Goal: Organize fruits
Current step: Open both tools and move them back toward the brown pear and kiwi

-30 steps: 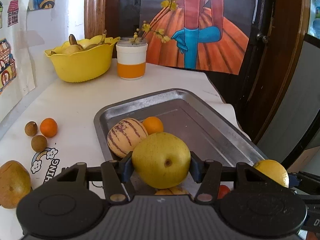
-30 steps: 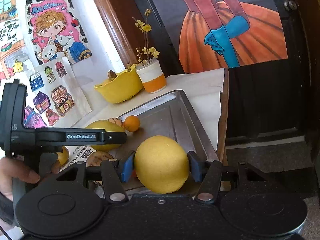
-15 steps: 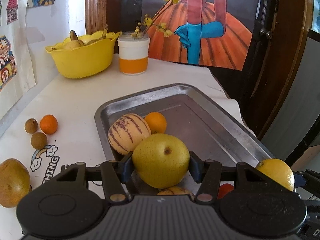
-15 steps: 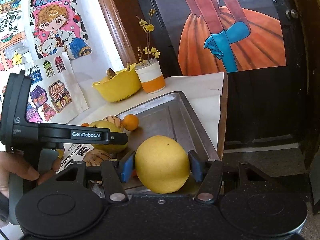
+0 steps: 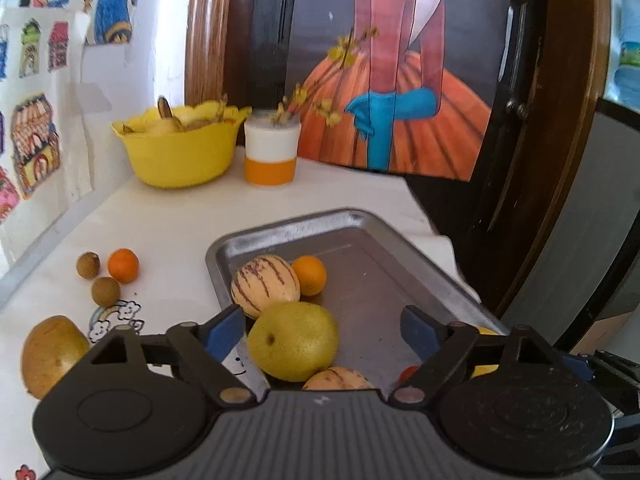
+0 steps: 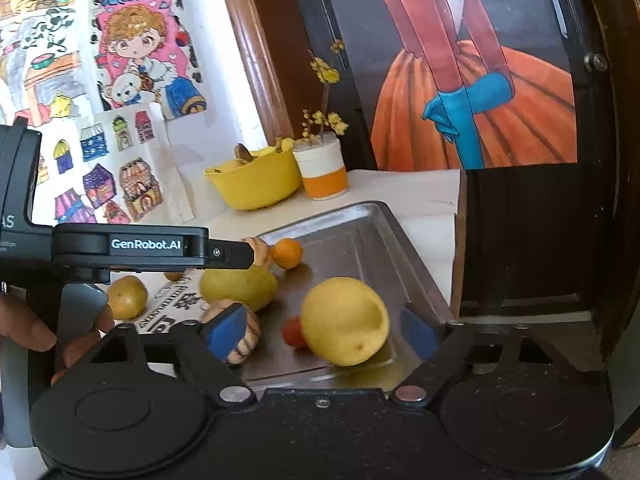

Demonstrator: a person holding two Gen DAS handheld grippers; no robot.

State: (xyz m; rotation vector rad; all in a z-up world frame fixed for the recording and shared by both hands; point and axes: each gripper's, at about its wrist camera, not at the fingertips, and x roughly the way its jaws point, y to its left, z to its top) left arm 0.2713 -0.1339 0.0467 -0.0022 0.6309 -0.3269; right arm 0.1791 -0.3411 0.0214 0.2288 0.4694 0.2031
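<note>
Both tools opened, releasing pear [image 5: 293, 340] and lemon [image 6: 345, 321].

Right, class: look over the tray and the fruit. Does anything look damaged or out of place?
Yes. The yellow lemon in the metal tray, lying free between the open right gripper pads, has a clear dent in its side. Also, a small orange and two brown fruits sit on the tablecloth, outside the tray.

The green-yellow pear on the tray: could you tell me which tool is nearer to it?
Left. The left tool has just opened, and the pear lies free between its fingers. The right tool straddles the yellow lemon, with the pear farther left on the tray.
</note>
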